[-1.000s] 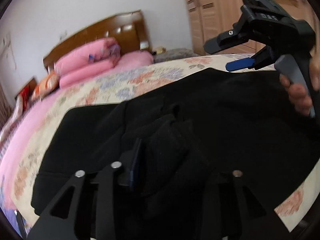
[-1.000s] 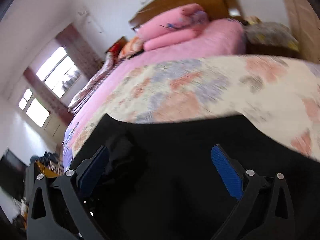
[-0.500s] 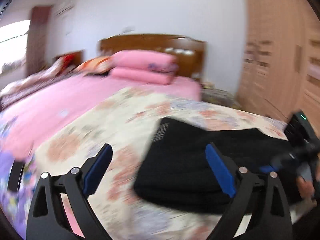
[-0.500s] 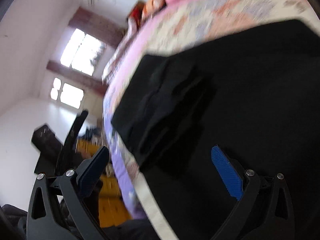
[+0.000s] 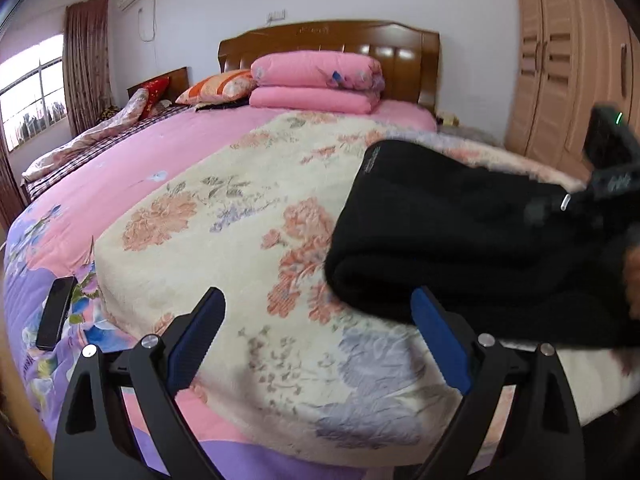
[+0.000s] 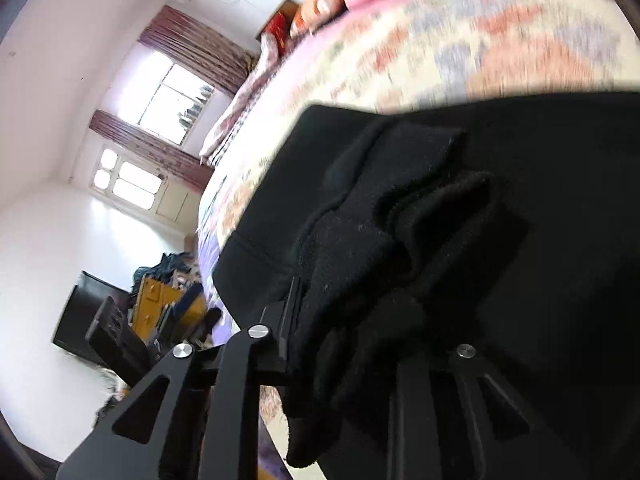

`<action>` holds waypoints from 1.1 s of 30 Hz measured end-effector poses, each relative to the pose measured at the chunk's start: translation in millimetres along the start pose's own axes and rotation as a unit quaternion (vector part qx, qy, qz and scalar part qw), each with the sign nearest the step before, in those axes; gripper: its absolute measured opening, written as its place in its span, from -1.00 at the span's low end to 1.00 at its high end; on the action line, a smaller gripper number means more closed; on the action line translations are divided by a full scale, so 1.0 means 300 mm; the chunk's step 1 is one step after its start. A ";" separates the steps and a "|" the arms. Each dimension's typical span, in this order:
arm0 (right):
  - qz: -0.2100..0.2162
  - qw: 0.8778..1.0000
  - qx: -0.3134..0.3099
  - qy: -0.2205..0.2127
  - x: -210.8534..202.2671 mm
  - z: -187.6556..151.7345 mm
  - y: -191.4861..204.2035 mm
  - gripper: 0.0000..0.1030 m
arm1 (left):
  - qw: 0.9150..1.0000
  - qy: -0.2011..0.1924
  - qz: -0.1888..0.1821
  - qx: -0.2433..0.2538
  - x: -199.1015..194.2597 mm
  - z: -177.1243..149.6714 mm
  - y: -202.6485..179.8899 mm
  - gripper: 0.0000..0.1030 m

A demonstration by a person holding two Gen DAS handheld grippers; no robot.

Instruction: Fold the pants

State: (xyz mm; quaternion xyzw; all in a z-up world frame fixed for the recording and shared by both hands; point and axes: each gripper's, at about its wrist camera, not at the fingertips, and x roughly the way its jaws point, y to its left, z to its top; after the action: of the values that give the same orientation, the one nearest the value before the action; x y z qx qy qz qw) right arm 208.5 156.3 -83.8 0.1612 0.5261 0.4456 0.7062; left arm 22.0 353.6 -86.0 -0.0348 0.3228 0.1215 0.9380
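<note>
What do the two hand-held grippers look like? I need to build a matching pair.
The left hand-held gripper has black angular fingers with triangular cutouts, silver screws and ribbed blue pads. The right hand-held gripper shares the black frame and silver screws; from the left wrist view its body shows a green light.

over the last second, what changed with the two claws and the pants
The left claw let go of the black pants and now stands open over the floral blanket. The right claw, open before, has shut on the pants. The pants stayed on the bed.
</note>
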 end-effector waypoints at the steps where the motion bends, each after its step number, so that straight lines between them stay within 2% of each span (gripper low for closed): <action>1: -0.004 1.000 -0.014 -0.009 -0.008 0.007 0.024 -0.58 | 1.000 0.000 0.005 -0.003 0.008 -0.001 0.005 0.83; 4: -0.012 0.998 -0.055 -0.028 -0.041 0.041 0.098 -0.60 | 1.000 -0.002 -0.009 -0.025 0.040 0.017 0.012 0.83; 5: -0.012 0.997 -0.063 -0.033 -0.046 0.054 0.110 -0.60 | 1.000 0.008 -0.011 -0.026 0.065 0.023 0.008 0.83; 9: -0.014 0.994 -0.092 -0.057 -0.090 0.100 0.181 -0.62 | 1.000 0.027 0.016 0.000 0.146 0.032 -0.021 0.83; 13: -0.018 0.988 -0.132 -0.083 -0.215 0.092 0.231 -0.63 | 0.999 0.008 0.005 -0.049 0.166 0.083 0.011 0.88; 16: -0.024 0.986 -0.132 -0.100 -0.250 0.100 0.226 -0.63 | 0.999 0.014 0.038 -0.004 0.202 0.089 -0.017 0.97; 18: -0.039 0.984 -0.140 -0.099 -0.237 0.111 0.224 -0.64 | 0.999 0.016 0.045 -0.007 0.201 0.093 -0.028 0.97; 20: -0.048 0.985 -0.138 -0.097 -0.243 0.106 0.210 -0.64 | 0.999 0.014 0.050 -0.007 0.196 0.096 -0.024 0.97; 22: -0.039 0.986 -0.131 -0.098 -0.256 0.080 0.190 -0.64 | 0.999 0.022 0.042 -0.020 0.204 0.089 -0.012 0.97; 25: -0.056 0.986 -0.128 -0.086 -0.238 0.030 0.137 -0.64 | 0.999 0.030 0.032 -0.029 0.211 0.070 0.001 0.97; 28: -0.076 0.992 -0.086 -0.058 -0.184 -0.034 0.015 -0.64 | 0.999 0.033 0.013 -0.037 0.213 0.065 0.013 0.97; 30: -0.079 0.995 -0.052 -0.038 -0.146 -0.077 -0.063 -0.64 | 0.999 0.033 0.014 -0.033 0.216 0.064 0.007 0.97; 33: -0.071 0.996 -0.038 -0.047 -0.155 -0.102 -0.075 -0.64 | 0.999 0.036 0.018 -0.027 0.213 0.070 0.002 0.97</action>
State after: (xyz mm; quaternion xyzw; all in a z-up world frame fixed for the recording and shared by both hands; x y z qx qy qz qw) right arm 189.4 99.5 -83.6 0.1174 0.4847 0.4063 0.7656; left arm 83.1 370.3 -108.8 -0.0589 0.3531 0.1456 0.9223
